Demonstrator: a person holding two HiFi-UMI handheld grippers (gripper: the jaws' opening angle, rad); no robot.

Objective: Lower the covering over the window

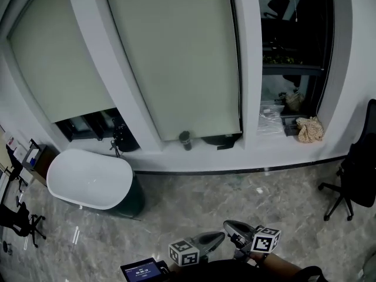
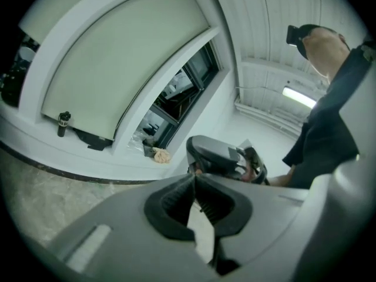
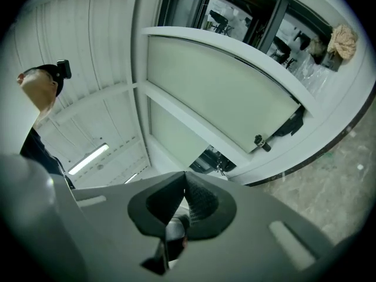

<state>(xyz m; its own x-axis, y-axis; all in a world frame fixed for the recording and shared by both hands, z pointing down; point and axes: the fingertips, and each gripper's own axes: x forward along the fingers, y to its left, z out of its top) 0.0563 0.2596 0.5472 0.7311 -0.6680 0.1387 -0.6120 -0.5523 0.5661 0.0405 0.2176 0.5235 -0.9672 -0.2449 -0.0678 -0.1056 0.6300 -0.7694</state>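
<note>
Both claws are shut and empty. In its own view the left claw (image 2: 194, 178) has its pads pressed together with nothing between them, and the right claw (image 3: 185, 175) looks the same. In the head view they sit low, close to the person's body. The left claw (image 1: 221, 235) and right claw (image 1: 228, 224) are side by side, tips close, pointing roughly level toward the wall.

Beyond them is bare floor (image 1: 235, 192), then the sill (image 1: 247, 151), well away from both claws. The middle blind (image 1: 176, 57) hangs almost to the sill and the left blind (image 1: 56, 57) is partly down. The uncovered window (image 1: 291, 46) lies ahead and to the right, its long axis upright. Its covering is not visible and is probably rolled up above the frame. The right hand looks slightly nearer that bay, but both must cross the floor and reach up.
</note>
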